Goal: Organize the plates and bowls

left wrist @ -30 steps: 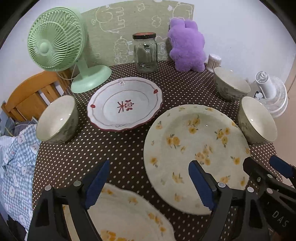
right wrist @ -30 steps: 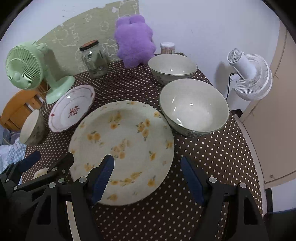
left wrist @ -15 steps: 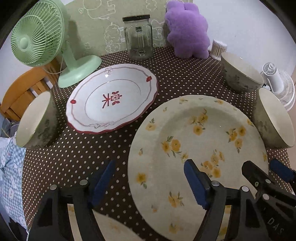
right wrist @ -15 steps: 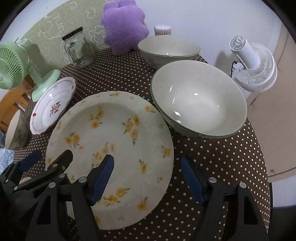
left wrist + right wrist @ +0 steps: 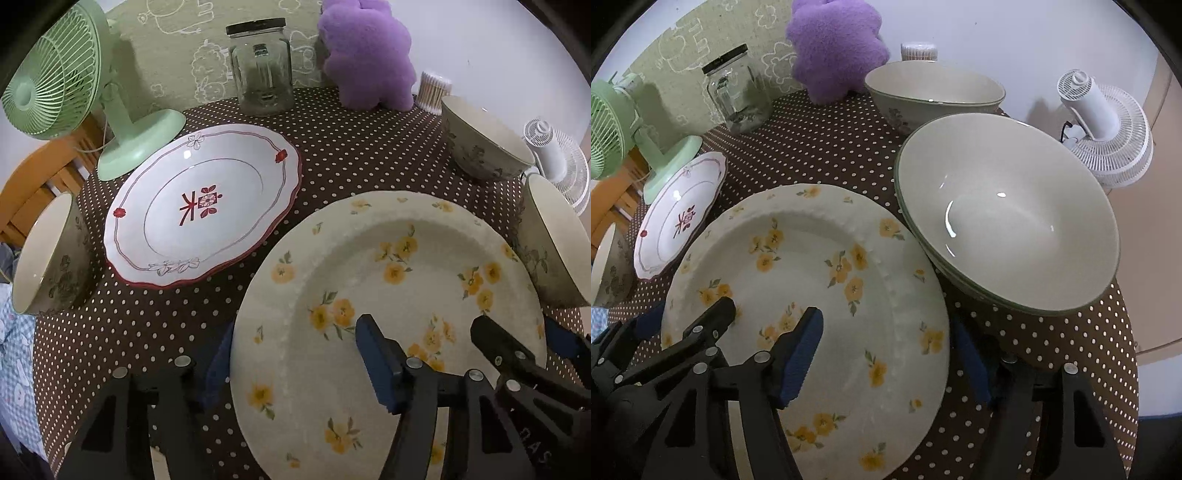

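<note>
Both grippers' fingers are closing, still apart, straddling the yellow-flowered plate point(image 5: 399, 280): left gripper point(image 5: 295, 363) at its nine-o'clock rim, right gripper point(image 5: 886, 354) at three.

Both wrist fisheyes look steeply down, close over the table, left and right of the shared yellow-flowered plate point(image 5: 391, 280) point(image 5: 827, 280).

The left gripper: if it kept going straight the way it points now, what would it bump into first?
Most likely the yellow-flowered plate. The left gripper straddles its left rim, one finger over the plate, the other outside over the dotted tablecloth, closing without pressing yet. Depth is unclear, so the outer finger might meet the cloth first.
</note>
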Demonstrator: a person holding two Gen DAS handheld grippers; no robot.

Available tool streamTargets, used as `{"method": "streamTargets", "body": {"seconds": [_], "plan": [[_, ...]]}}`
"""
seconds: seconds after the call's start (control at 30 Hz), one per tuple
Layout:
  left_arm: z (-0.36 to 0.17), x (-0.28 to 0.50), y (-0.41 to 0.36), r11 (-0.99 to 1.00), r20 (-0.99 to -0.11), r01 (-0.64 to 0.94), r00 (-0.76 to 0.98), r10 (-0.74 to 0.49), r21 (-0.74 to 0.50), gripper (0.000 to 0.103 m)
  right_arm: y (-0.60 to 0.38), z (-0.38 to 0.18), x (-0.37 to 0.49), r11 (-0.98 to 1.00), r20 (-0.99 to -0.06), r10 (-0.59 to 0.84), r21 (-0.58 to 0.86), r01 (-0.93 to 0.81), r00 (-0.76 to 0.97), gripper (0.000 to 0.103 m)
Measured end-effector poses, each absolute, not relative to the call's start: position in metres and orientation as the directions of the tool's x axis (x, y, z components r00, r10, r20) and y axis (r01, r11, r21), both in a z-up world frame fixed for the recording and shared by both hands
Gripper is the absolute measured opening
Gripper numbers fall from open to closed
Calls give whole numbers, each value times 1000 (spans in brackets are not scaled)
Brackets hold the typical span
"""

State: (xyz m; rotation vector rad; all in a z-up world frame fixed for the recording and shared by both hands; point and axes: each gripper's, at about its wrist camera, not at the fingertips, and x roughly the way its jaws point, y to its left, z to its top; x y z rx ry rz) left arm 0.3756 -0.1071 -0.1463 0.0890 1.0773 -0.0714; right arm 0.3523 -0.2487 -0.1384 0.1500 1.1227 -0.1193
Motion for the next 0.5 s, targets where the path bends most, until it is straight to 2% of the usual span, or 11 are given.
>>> {"method": "streamTargets", "body": {"seconds": [0.23,0.5], "plan": [[-148,383,-109,995,-878,95,478,-10,40,69,-247,-142,362,983,-906,-46,35,182,421,63],[-146,374,-106,995,-888,96,460,-17,31,64,-248,-140,356,986,-910,-53,18,166,410,59]]}}
